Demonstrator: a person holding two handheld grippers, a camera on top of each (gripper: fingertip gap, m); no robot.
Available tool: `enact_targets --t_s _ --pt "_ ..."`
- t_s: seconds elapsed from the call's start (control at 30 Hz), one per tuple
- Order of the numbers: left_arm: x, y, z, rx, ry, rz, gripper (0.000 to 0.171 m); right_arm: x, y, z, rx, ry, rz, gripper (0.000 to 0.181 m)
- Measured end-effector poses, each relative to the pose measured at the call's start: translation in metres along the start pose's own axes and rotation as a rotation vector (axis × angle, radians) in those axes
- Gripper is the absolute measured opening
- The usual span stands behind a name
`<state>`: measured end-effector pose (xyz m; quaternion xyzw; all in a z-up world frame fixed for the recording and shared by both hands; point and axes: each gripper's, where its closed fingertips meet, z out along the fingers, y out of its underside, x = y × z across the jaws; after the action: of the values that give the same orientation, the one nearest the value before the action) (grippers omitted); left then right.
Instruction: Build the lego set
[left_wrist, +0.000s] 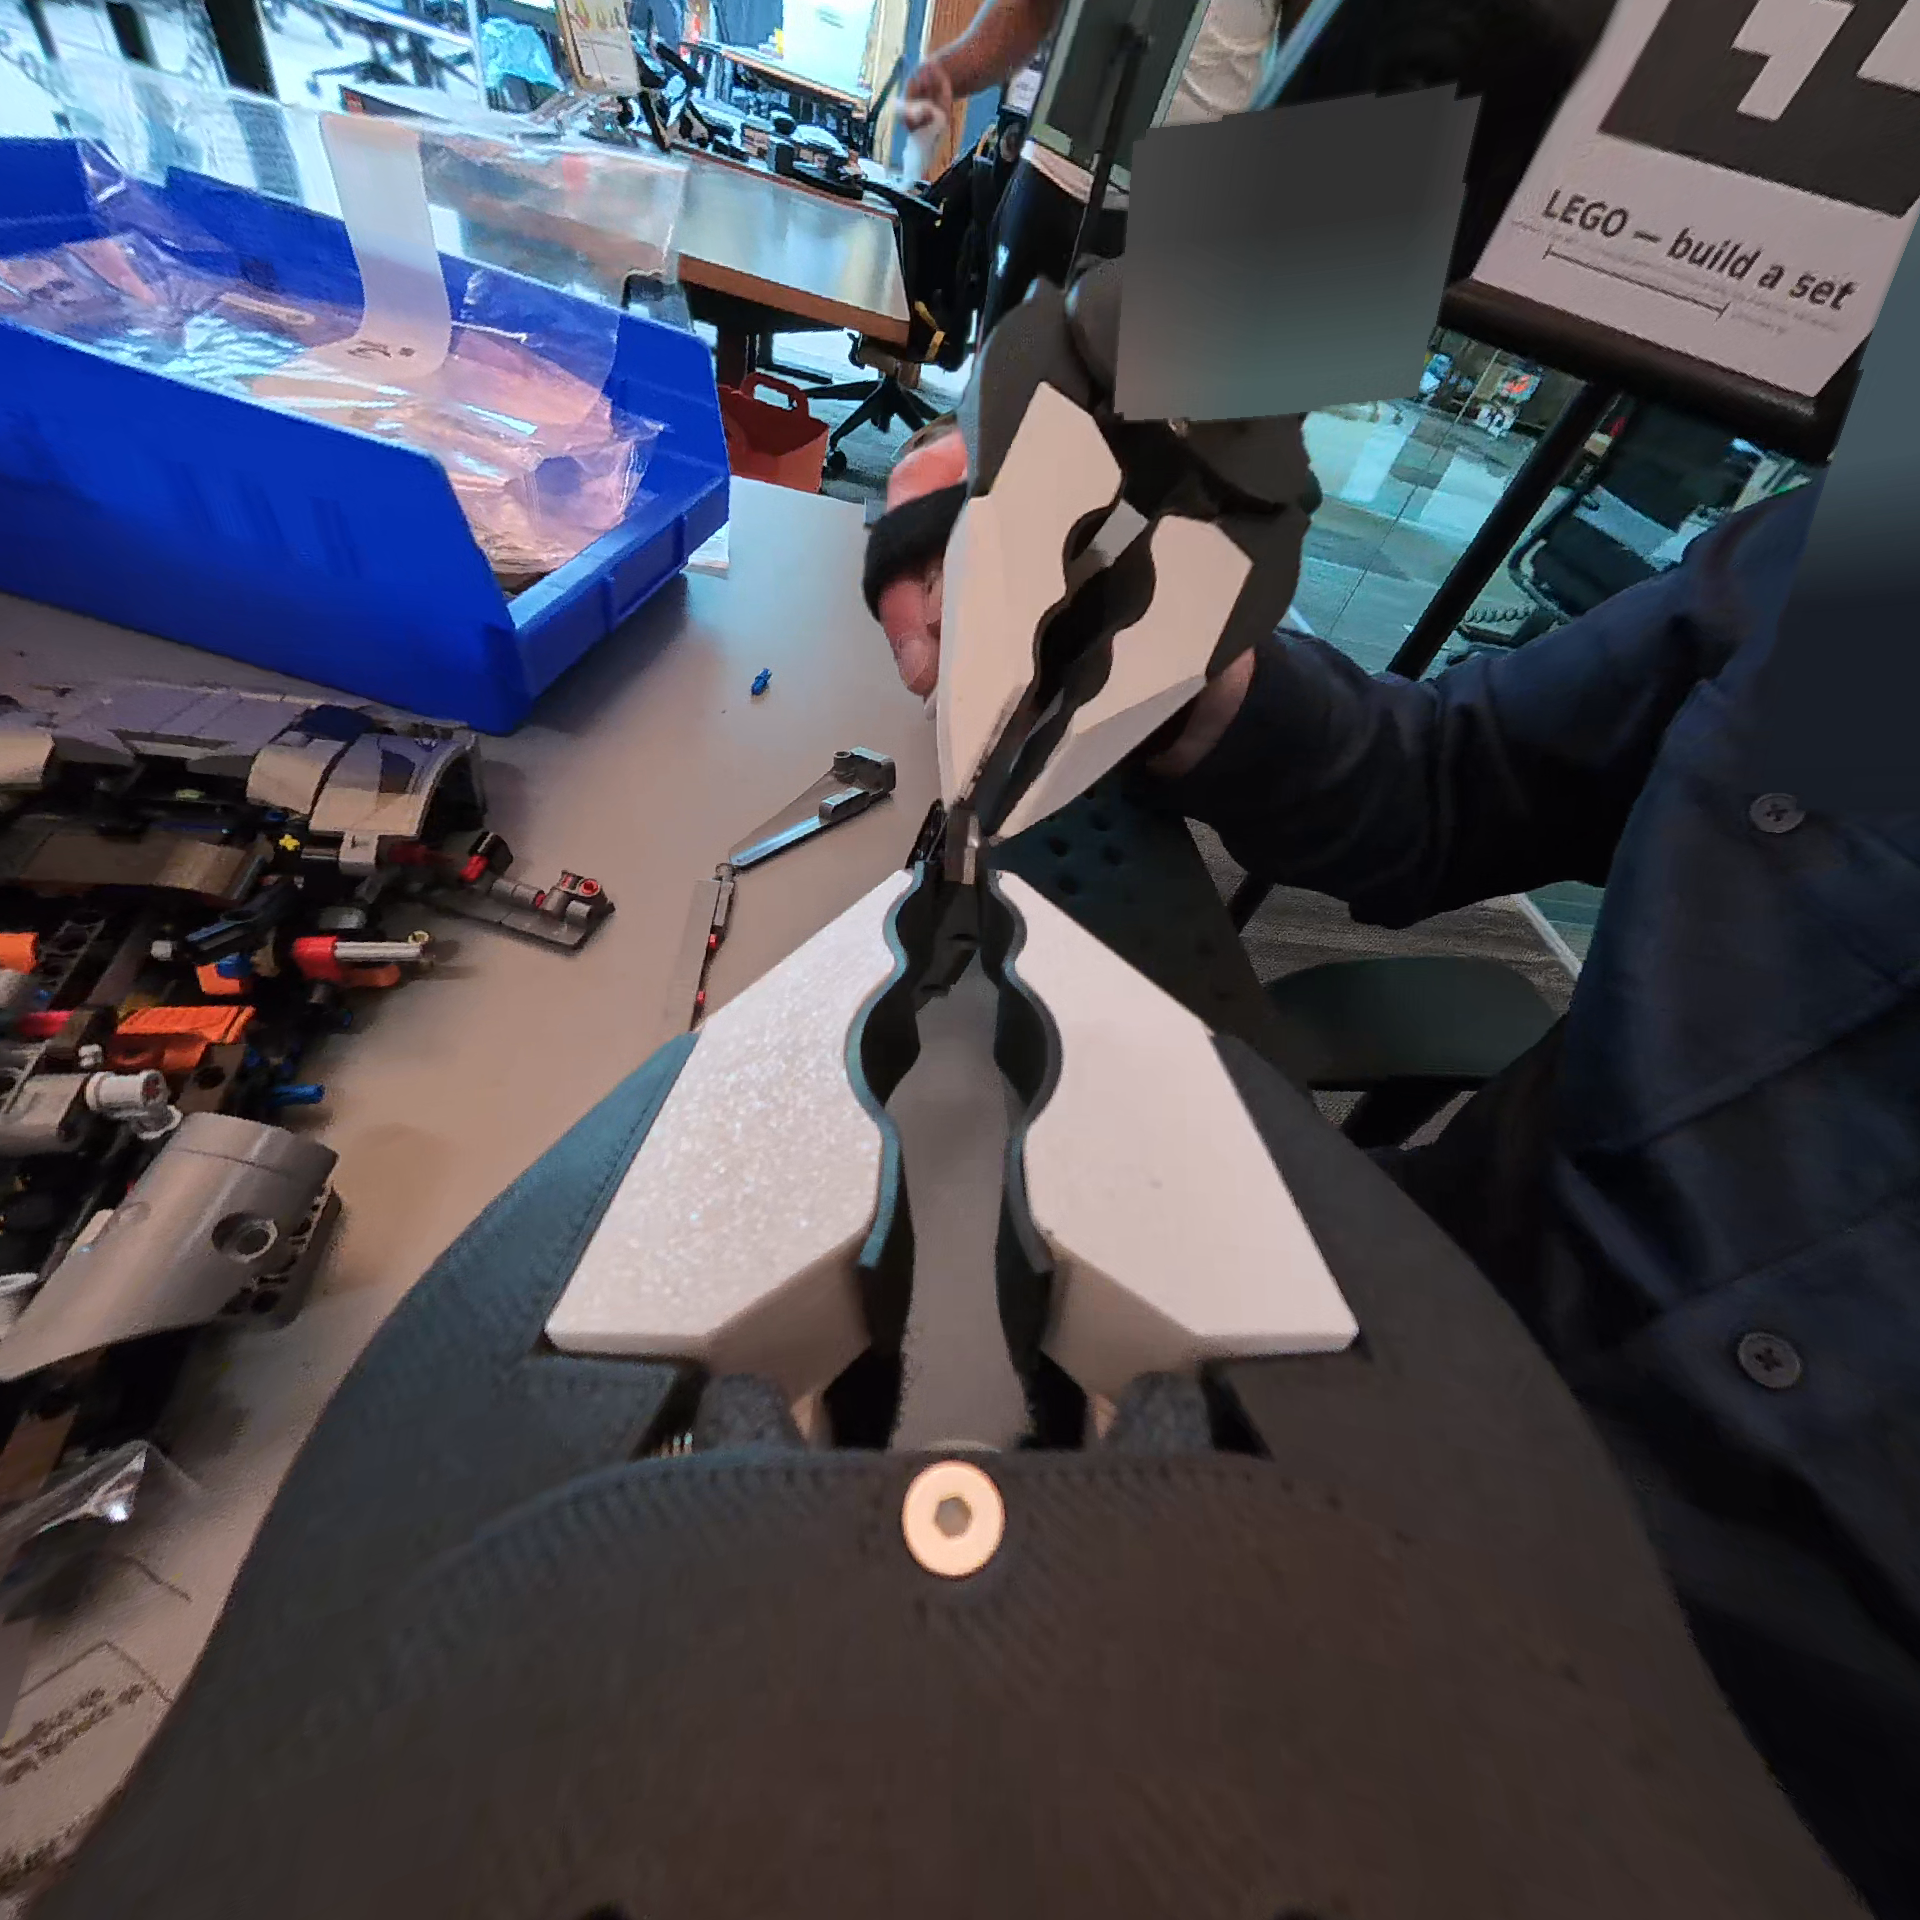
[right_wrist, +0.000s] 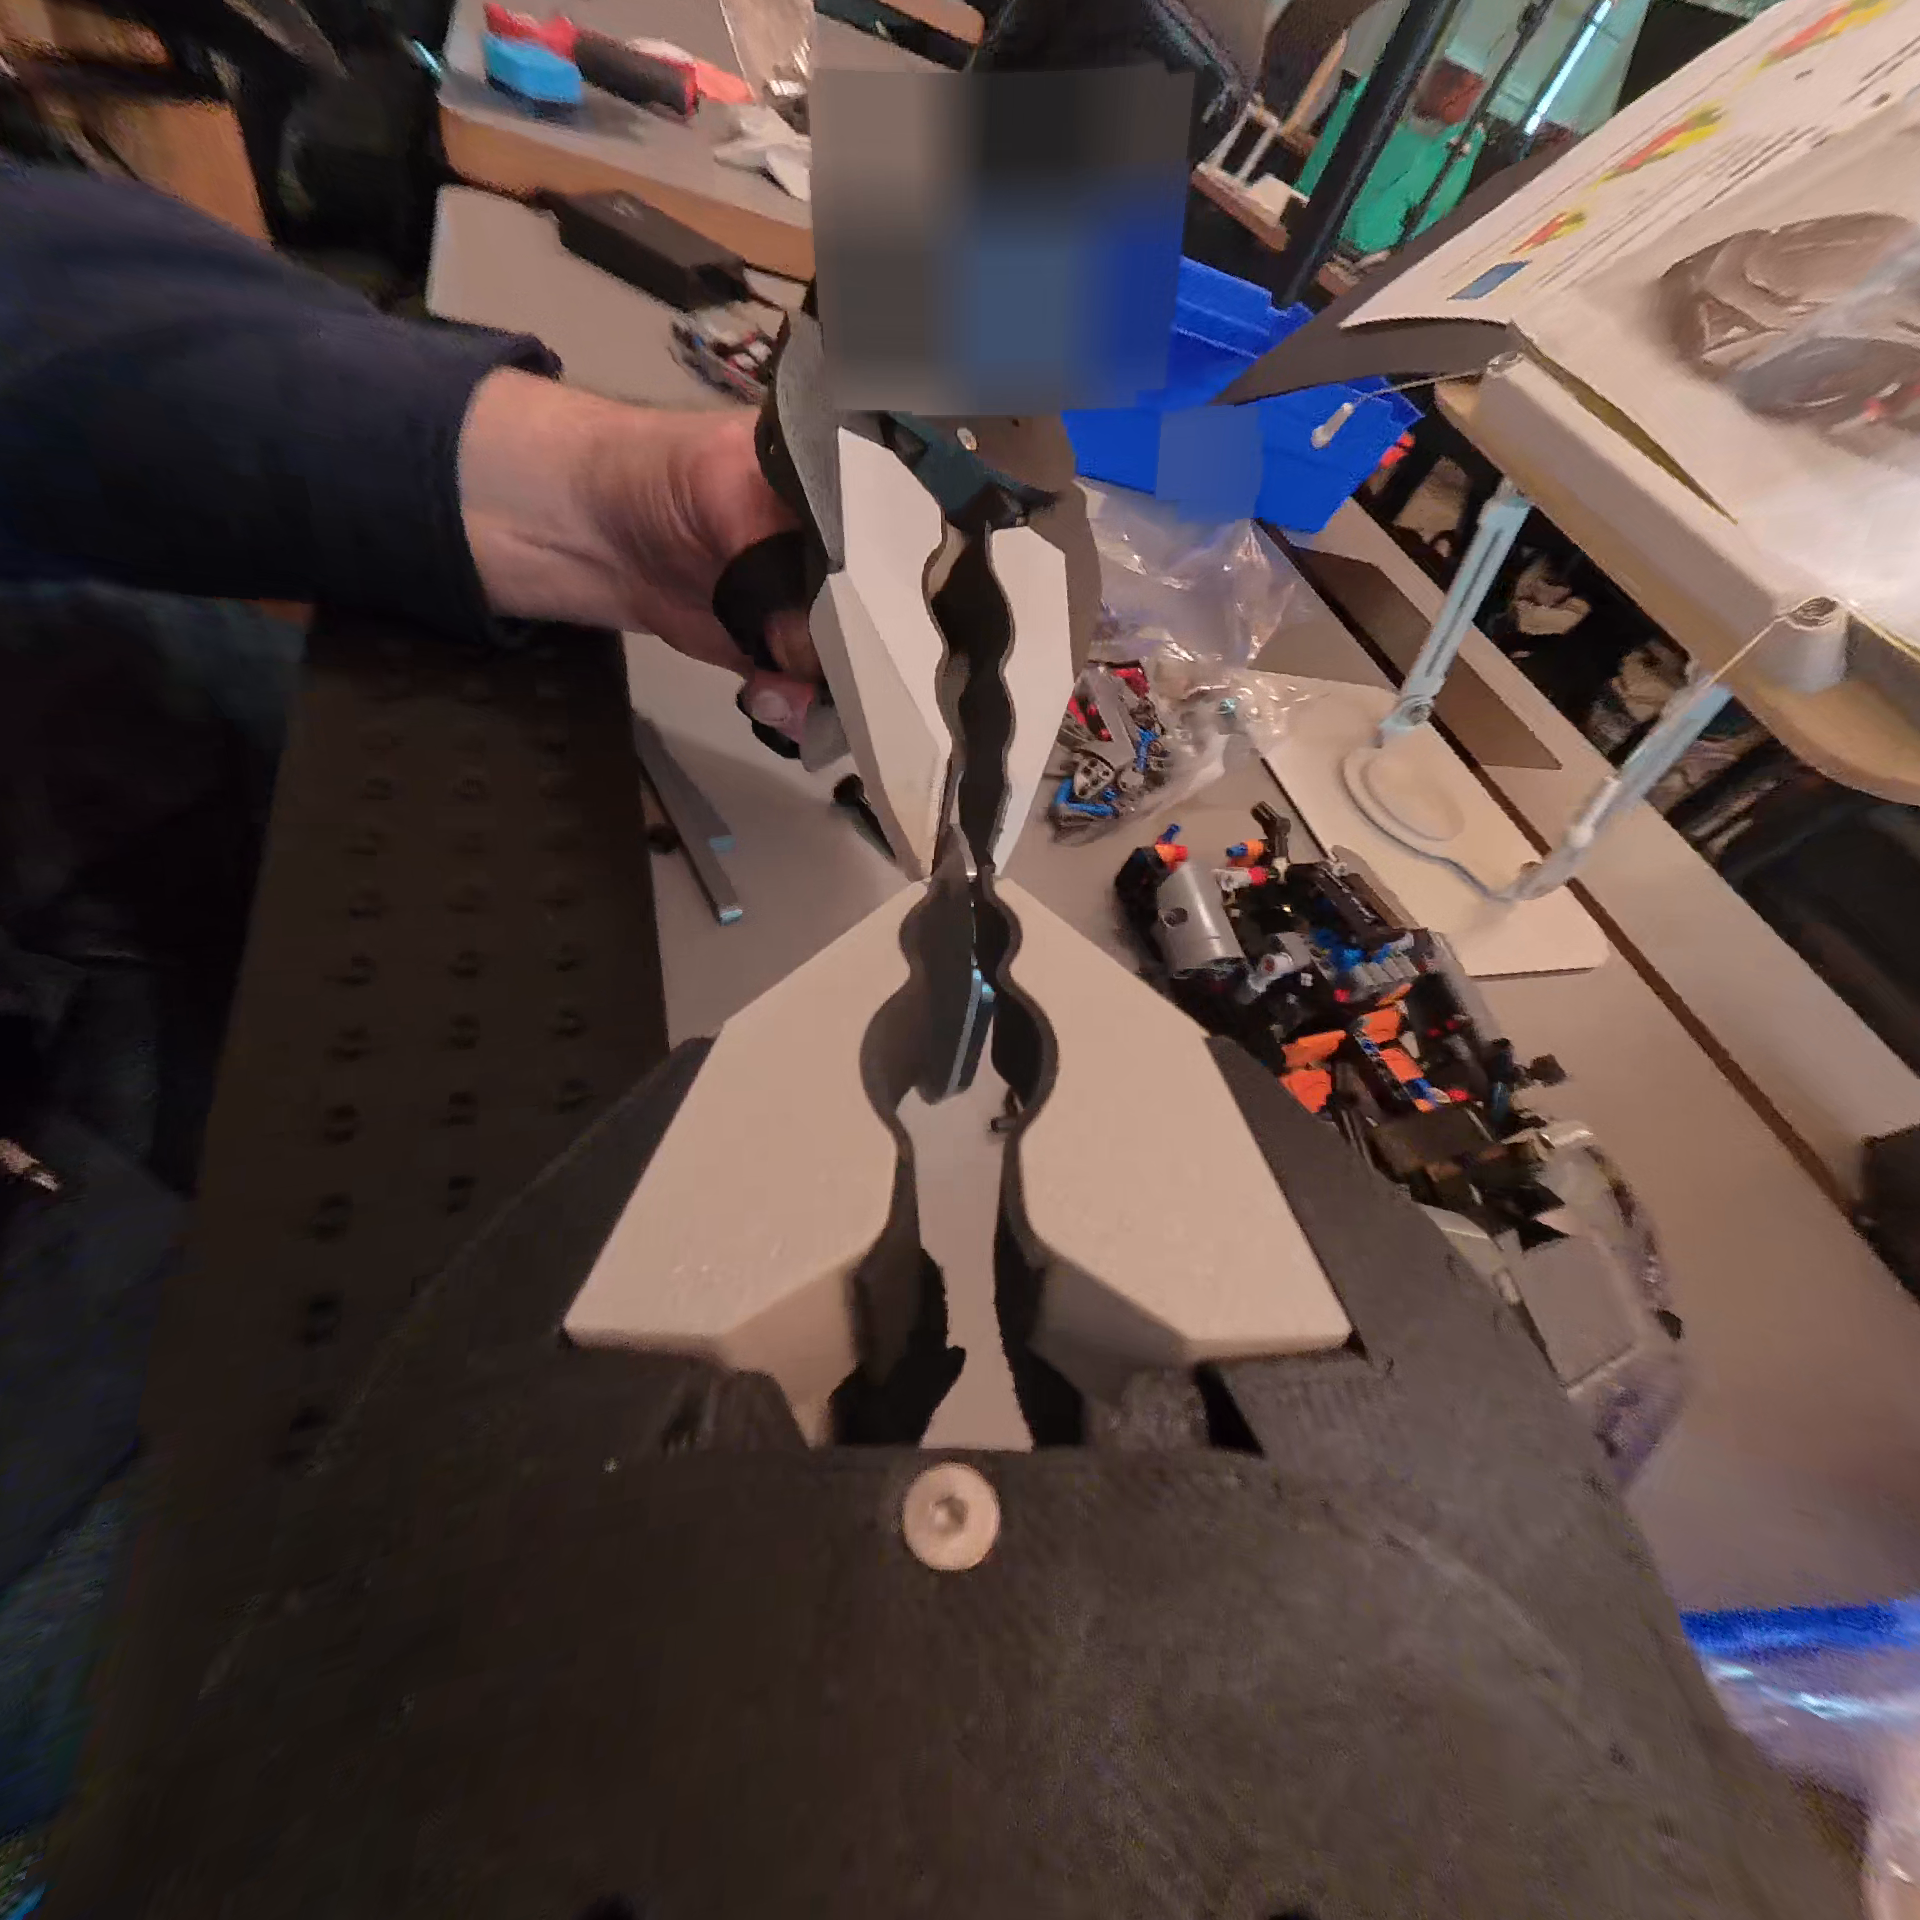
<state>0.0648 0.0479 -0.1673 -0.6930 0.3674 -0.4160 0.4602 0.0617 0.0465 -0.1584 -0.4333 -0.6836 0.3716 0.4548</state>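
My two grippers meet tip to tip above the table's near edge. In the left wrist view my left gripper (left_wrist: 958, 878) is shut on a small grey lego piece (left_wrist: 965, 844), and the right gripper (left_wrist: 975, 800) comes down onto it from above. In the right wrist view my right gripper (right_wrist: 961, 891) is shut on a dark flat lego piece with a blue-grey edge (right_wrist: 972, 1013), and the left gripper (right_wrist: 961, 844) points down at its tip. The part-built lego car (left_wrist: 197, 935) lies on the grey table (left_wrist: 582, 1039) to the left; it also shows in the right wrist view (right_wrist: 1351, 1023).
A blue bin (left_wrist: 312, 520) holding clear plastic bags stands at the back left. Loose grey lego parts (left_wrist: 816, 808) and a small blue pin (left_wrist: 761, 682) lie on the table. An instruction booklet on a white stand (right_wrist: 1662, 343) rises at right. Bagged parts (right_wrist: 1117, 738) lie behind the car. Left and right tips are no more than a few centimetres apart. Both grippers' tips are roughly 20 centimeters from the part-built lego car (left_wrist: 197, 935). Seen from the right wrist view (right_wrist: 1352, 1103) as well.
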Motion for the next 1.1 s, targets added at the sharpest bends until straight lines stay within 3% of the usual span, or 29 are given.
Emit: enact_targets --t_s 0.2,0.37,0.63,0.67,0.73,0.8,0.87,1.0,1.1 --pt "-0.001 0.004 0.002 -0.033 -0.037 0.063 0.005 -0.004 0.004 0.000 0.039 -0.138 0.200 0.000" --pt "-0.003 0.007 0.004 -0.044 -0.034 0.043 0.005 -0.006 0.011 0.002 0.001 -0.133 0.089 0.000" --pt "-0.015 0.040 0.012 -0.197 -0.097 0.028 0.003 -0.023 0.046 0.014 -0.151 -0.212 -0.001 0.000" --pt "-0.022 0.041 0.012 -0.196 -0.145 0.014 0.000 -0.039 0.054 0.019 -0.191 -0.280 -0.020 0.000" --pt "-0.028 0.010 0.001 -0.029 -0.128 -0.047 0.000 -0.057 0.082 0.035 -0.346 -0.296 -0.114 0.000" --pt "-0.032 0.031 0.003 -0.173 -0.194 0.043 0.000 -0.048 0.075 0.031 -0.300 -0.294 -0.050 0.000" --pt "-0.026 0.048 0.010 -0.234 -0.178 0.034 0.000 -0.039 0.069 0.025 -0.245 -0.309 0.050 0.000" --pt "-0.037 0.055 0.007 -0.277 -0.199 -0.006 0.000 -0.026 0.067 0.021 -0.210 -0.283 0.135 0.000" --pt "-0.038 0.061 0.010 -0.301 -0.207 -0.012 0.000 0.003 0.051 -0.004 -0.110 -0.190 0.207 0.000"
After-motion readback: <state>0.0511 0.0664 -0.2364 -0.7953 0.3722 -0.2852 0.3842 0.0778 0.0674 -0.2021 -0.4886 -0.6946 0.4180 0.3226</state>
